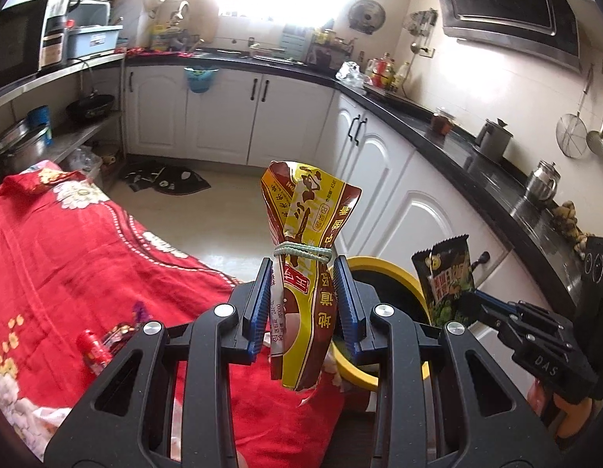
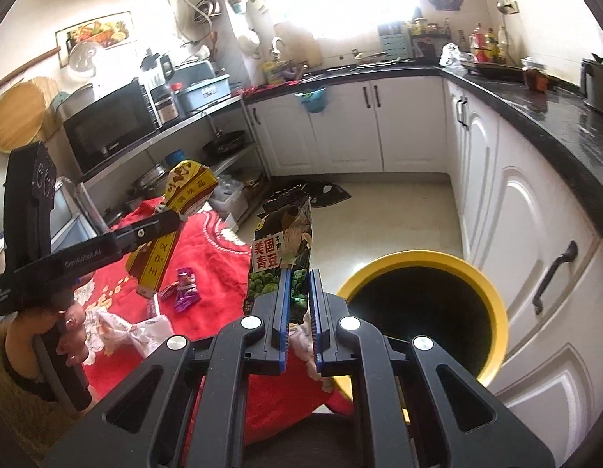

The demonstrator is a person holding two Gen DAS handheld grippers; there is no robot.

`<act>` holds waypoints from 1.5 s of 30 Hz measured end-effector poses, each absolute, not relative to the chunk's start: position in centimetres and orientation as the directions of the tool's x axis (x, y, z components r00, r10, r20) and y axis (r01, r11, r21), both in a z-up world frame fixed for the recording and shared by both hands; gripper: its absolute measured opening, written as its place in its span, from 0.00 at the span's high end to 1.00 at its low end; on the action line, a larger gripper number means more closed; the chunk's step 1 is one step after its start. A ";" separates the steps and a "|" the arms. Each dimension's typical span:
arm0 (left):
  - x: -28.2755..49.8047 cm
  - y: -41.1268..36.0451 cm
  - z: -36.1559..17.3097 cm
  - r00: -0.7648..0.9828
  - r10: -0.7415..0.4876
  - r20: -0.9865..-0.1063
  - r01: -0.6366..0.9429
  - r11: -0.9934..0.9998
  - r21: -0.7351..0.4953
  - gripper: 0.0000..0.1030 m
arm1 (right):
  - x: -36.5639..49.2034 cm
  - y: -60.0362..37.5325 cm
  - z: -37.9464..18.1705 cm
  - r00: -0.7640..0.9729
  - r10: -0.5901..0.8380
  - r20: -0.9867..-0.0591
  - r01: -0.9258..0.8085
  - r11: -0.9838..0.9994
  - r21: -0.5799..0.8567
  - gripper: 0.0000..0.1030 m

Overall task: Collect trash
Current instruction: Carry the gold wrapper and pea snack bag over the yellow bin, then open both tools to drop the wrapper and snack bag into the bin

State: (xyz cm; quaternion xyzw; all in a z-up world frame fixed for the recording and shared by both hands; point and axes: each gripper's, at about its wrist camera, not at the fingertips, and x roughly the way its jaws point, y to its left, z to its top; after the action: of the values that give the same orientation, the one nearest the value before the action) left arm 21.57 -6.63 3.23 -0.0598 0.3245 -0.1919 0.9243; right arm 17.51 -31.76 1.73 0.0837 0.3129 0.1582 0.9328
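Trash is partly in hand and partly still lying out: each gripper carries one piece, and both are lifted near the yellow-rimmed bin (image 2: 422, 312), which stands beside the red floral cloth (image 1: 67, 241) and close to the white cabinets (image 2: 527, 273). Left gripper (image 1: 301, 304) has its jaws around a yellow and brown snack bag (image 1: 301, 273) tied with a green band; the bag stands upright between them, pinched at its lower half. Right gripper (image 2: 299, 312) has its jaws closed narrowly on a dark green-pea packet (image 2: 283, 257), held upright just left of the bin's mouth. Neither piece is over the opening yet, so by my reading no drop has been made with these two. The inside of the bin is dark and I cannot tell what it already holds. More remains on the cloth: purple wrappers (image 2: 184, 288), a crumpled white wrapper (image 2: 141, 331), and a red wrapper (image 1: 92, 349). Judged so, the task looks somewhere in its middle, with two releases and several further pickups left.
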 end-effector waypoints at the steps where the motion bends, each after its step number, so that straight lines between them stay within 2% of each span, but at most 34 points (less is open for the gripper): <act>1: 21.6 -6.9 3.2 0.714 -0.397 -0.577 0.320 0.918 -0.235 0.76 | 17.4 -32.1 1.8 0.759 0.339 -0.556 -0.233 0.939 0.255 0.91; 24: 22.1 -13.7 0.7 0.623 -0.483 -0.616 0.447 0.865 -0.226 0.76 | 16.7 -37.9 0.6 0.808 0.147 -0.571 -0.044 0.981 0.191 0.91; 45: 24.2 -19.1 -4.3 0.510 -0.498 -0.702 0.497 0.836 -0.231 0.76 | 18.1 -40.3 -5.4 0.736 0.057 -0.675 0.071 0.984 0.161 0.91</act>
State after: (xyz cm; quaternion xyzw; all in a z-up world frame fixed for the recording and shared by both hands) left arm 24.24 -19.11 -4.25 -0.0002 0.4038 -0.2863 0.8689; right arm 18.14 -40.29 -5.42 0.0881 0.3636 -0.0038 0.9274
